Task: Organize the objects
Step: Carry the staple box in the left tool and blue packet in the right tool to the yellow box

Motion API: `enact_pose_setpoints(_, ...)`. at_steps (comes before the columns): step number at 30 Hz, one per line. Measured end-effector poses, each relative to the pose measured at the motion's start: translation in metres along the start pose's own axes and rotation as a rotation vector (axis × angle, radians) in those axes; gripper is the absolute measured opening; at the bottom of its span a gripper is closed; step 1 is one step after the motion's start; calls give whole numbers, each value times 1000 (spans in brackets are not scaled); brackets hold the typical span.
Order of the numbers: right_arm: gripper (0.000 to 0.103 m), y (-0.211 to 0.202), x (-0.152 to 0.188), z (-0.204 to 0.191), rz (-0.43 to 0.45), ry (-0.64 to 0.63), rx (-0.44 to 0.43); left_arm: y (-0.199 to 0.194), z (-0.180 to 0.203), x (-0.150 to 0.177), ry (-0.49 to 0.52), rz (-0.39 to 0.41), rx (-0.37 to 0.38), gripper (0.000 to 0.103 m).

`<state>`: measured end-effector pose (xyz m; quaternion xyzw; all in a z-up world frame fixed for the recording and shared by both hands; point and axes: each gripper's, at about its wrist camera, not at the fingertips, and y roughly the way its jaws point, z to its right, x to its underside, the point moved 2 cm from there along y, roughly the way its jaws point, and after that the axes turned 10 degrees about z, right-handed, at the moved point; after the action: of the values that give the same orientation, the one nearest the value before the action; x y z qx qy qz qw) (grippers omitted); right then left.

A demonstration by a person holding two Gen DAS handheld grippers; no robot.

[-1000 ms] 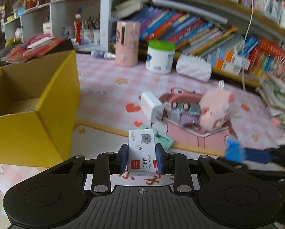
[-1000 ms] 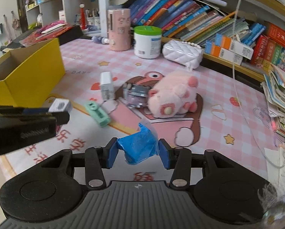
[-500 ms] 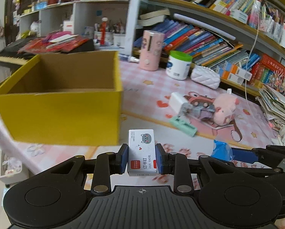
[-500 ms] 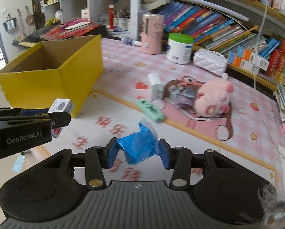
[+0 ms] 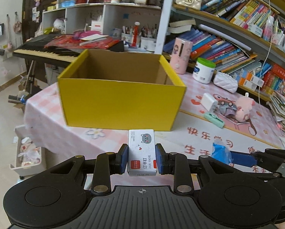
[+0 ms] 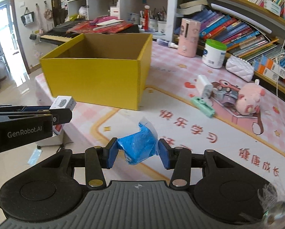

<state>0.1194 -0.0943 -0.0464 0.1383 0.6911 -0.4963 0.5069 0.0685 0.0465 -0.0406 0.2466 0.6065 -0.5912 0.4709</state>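
Clamping a staple box point(image 5: 142, 152), the left tongs point(image 5: 142, 159); right tongs point(image 6: 138, 150) pinch a crumpled blue packet point(image 6: 137, 146), contents unreadable.

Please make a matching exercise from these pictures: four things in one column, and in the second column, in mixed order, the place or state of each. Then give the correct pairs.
Things
1. white staple box
2. blue plastic packet
3. yellow cardboard box
4. pink plush toy

Places or states
A. lying on the pink table mat, beside a small grey toy car
B. clamped in the right hand-held gripper
C. standing open on the table
D. clamped in the left hand-held gripper

Pairs: 1-D, 2-B, 3-C, 4-A
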Motion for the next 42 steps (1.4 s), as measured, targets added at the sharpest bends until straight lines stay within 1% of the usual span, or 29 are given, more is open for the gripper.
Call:
enact_pose_setpoints(11,43,-14,5,-52,23,-6,-10,-28,-40,5,7,28,-1,28)
enact_pose_setpoints(22,43,-26,5,-88,53,-19,-6,-51,-67,3,9,77,4,28)
enact_pose_setpoints(27,43,-29,2,-94,54,-34,1,-55,-73,1,-5,87,15,28)
enact_pose_setpoints(33,42,-28,0,-93,55,-45,18,-53,-71,-1,-17,100,27,28)
enact_pose_setpoints(38,42,-23,-7,-90,74,-51,23,-48,-68,-7,-15,121,31,28)
enact_pose_setpoints(42,42,-13,-19,-86,101,-54,16,-39,-67,-18,-5,141,19,28)
